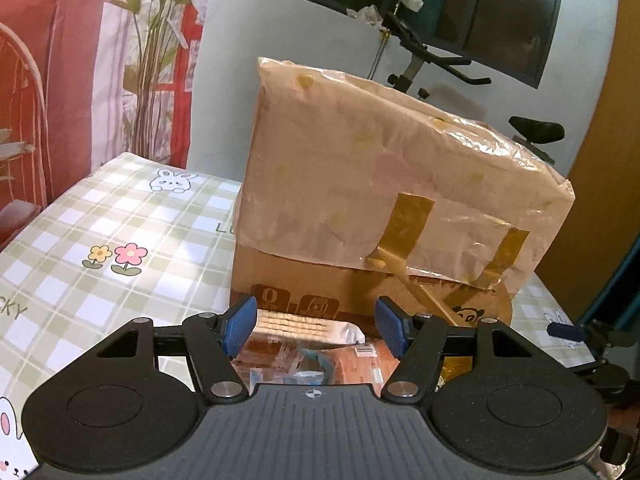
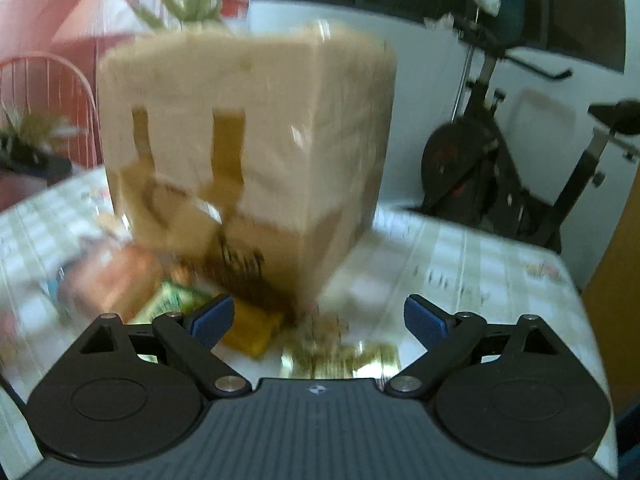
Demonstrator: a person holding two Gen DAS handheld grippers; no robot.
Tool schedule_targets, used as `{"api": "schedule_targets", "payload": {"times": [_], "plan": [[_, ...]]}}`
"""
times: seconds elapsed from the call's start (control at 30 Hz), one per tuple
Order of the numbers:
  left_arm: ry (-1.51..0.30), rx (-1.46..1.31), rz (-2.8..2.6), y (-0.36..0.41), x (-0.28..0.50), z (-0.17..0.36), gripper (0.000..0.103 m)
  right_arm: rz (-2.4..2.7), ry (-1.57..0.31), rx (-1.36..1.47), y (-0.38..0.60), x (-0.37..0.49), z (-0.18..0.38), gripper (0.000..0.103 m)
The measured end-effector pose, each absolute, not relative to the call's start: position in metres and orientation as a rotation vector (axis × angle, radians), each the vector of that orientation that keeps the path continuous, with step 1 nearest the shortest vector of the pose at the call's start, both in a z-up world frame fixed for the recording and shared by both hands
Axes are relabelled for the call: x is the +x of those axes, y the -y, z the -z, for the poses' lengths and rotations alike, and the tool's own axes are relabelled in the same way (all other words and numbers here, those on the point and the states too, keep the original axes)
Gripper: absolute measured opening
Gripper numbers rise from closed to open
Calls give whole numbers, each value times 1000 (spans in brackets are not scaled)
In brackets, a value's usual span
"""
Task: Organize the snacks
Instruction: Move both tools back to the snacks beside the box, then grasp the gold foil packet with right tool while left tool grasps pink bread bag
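My left hand-held gripper (image 1: 316, 330) and right hand-held gripper (image 2: 318, 320) gape empty; a wrapped cardboard box (image 1: 384, 184) blocks the table (image 1: 100, 232) behind snack packets (image 1: 304, 354).

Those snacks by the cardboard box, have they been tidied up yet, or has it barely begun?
Barely begun. Nothing looks sorted: snack packets lie loose on the checked tablecloth before the wrapped cardboard box. The left gripper and right gripper are open, holding nothing. All the picking remains.

A matt cardboard box (image 1: 360, 288) wears glossy, crinkled plastic wrap (image 1: 380, 168); the worktop (image 1: 100, 240) carries a smooth checked cloth.
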State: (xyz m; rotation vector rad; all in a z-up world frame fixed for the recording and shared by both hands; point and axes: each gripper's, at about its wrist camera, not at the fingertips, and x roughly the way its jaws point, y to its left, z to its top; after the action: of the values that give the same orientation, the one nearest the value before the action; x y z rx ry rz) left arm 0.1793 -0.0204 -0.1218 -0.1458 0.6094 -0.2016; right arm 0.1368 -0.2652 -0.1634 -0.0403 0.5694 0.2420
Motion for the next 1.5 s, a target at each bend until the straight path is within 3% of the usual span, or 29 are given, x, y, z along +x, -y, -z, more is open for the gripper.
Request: {"api": "schedule_targets", "payload": {"times": [0.87, 1.37, 1.5], "plan": [[-672, -97, 216, 41, 182, 140, 68, -224, -706, -41, 271, 164, 213, 94], [-701, -83, 243, 45, 180, 149, 68, -225, -691, -28, 272, 162, 213, 87], [-715, -84, 249, 46, 181, 152, 68, -234, -640, -19, 274, 155, 210, 78]]}}
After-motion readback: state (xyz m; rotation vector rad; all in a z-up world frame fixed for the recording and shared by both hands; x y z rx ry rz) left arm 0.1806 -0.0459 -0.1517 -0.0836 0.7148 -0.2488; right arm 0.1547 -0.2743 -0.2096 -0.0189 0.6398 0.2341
